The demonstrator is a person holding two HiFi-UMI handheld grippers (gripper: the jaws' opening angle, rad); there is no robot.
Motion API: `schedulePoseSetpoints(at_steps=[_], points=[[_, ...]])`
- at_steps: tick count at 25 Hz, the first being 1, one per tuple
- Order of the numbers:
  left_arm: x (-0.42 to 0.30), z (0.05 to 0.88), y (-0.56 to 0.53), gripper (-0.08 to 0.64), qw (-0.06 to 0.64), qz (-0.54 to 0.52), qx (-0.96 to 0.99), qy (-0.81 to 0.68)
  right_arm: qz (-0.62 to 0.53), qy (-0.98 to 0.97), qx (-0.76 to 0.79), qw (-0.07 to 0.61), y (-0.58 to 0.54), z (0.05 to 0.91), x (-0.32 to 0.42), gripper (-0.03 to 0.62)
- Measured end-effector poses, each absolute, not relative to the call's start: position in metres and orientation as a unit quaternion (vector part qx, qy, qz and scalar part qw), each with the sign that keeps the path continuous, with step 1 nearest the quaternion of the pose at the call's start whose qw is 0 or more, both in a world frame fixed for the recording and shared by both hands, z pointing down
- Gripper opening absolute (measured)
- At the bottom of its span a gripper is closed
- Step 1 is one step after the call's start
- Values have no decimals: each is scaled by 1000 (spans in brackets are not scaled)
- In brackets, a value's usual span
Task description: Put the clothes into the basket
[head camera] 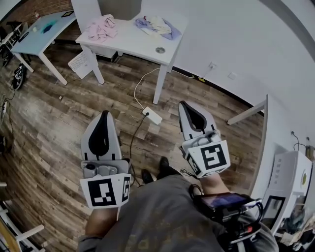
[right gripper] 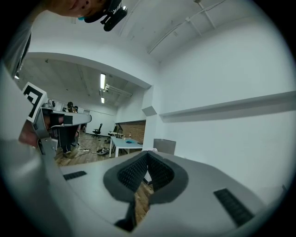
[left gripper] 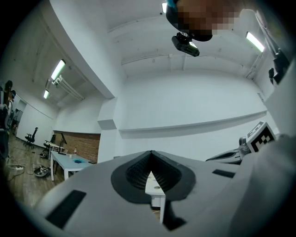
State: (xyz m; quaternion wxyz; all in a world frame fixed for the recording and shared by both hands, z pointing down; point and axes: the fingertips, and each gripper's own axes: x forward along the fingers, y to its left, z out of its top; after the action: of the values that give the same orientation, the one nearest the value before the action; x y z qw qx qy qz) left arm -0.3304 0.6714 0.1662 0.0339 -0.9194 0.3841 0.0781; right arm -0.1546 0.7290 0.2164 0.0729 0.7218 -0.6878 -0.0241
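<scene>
On a white table [head camera: 142, 44] at the far end of the head view lie a pink heap of clothes [head camera: 102, 27] and a blue and white heap of clothes [head camera: 157, 25]. A grey basket [head camera: 119, 7] stands behind them at the frame's top edge, and it also shows in the right gripper view as the grey basket [right gripper: 164, 145]. My left gripper [head camera: 105, 114] and right gripper [head camera: 183, 104] are both held over the wooden floor, well short of the table. Both are shut with nothing in them. The left gripper [left gripper: 151, 153] points at the table edge. The right gripper [right gripper: 148, 154] points level.
A white power strip [head camera: 152, 116] with its cable lies on the floor between me and the table. A blue-topped table [head camera: 42, 29] stands far left, and a white crate [head camera: 78, 63] sits beside a table leg. A white machine [head camera: 290, 179] and another table's edge [head camera: 246, 114] are at the right.
</scene>
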Motion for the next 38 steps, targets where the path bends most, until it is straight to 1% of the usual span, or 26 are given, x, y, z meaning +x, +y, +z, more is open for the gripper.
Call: schedulePoseSetpoints(at_steps=[7,13,18,23,31,38], points=[[-339,177,643,8,29,69,-915,397,-24,-693,717,71,697,219,-156,8],[-331,186,609,8,38,53,-913,404,-12,-692,720,57,659,233,-139,8],[-310,193,562,8,39,45,-910,410,-4,-697,716,45,608,244,-116,8],[-286,191,505,8,40,34,-908,417,9,-697,716,50,549,257,-85,8],[-227,188,429,8,40,29,-911,410,1,-704,708,55,471,251,-36,8],[-211,183,390,8,47,28,-911,409,-1,-696,717,42,429,246,-11,8]])
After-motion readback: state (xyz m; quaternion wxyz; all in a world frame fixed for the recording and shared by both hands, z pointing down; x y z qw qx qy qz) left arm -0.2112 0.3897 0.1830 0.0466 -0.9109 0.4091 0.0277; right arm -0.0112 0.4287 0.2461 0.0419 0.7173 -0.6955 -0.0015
